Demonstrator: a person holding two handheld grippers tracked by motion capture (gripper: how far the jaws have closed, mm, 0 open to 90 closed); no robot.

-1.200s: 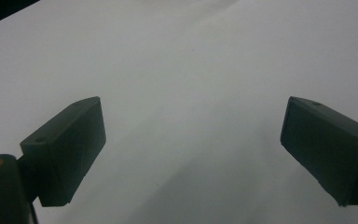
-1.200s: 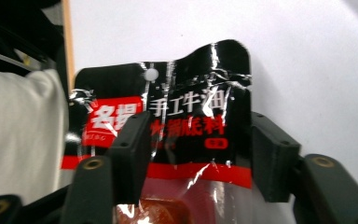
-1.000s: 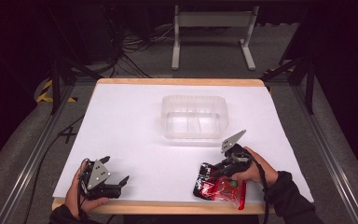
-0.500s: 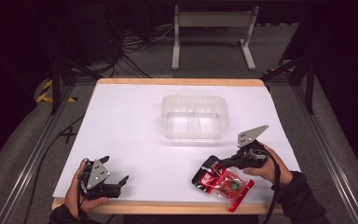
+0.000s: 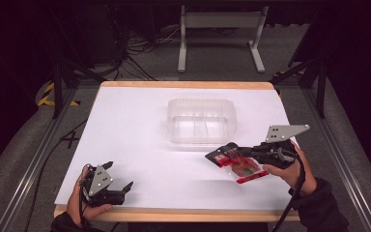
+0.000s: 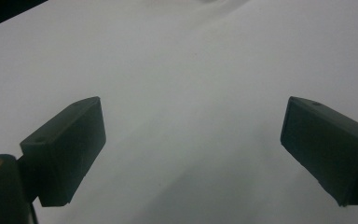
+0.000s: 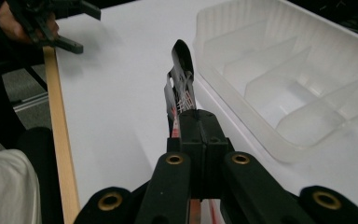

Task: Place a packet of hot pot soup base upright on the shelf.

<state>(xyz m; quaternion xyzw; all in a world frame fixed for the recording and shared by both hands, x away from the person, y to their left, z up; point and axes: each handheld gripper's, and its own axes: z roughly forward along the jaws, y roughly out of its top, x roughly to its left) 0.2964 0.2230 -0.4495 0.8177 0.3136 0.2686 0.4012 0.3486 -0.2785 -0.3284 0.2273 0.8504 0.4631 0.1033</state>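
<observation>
Packet: a red and black snack packet (image 5: 235,163) is pinched at 1 edge by the right gripper (image 5: 241,153) and is carried just above the white table (image 5: 135,125), its free end hanging ahead of and below the jaws.
Packet as seen along the jaws: in the right gripper view the packet (image 7: 181,79) stands edge-on, straight ahead of the closed jaws, so a thin edge grip is judged to have been chosen to keep the flat face free for dropping.
Right gripper: the jaws are pressed together on the packet, and the gripper is held by a hand (image 5: 292,169) behind it.
Tray: a clear plastic tray (image 5: 200,121) with dividers lies just ahead of the right gripper's tip and slightly to 1 side; in the right gripper view the tray's near wall (image 7: 242,121) is beside the packet. It is judged to be the place meant for the packet.
Left gripper: the left gripper (image 5: 118,186) is rested near the table's front edge, well apart from the packet, its 2 jaws spread wide with nothing between them; it is judged to be parked out of the way.
</observation>
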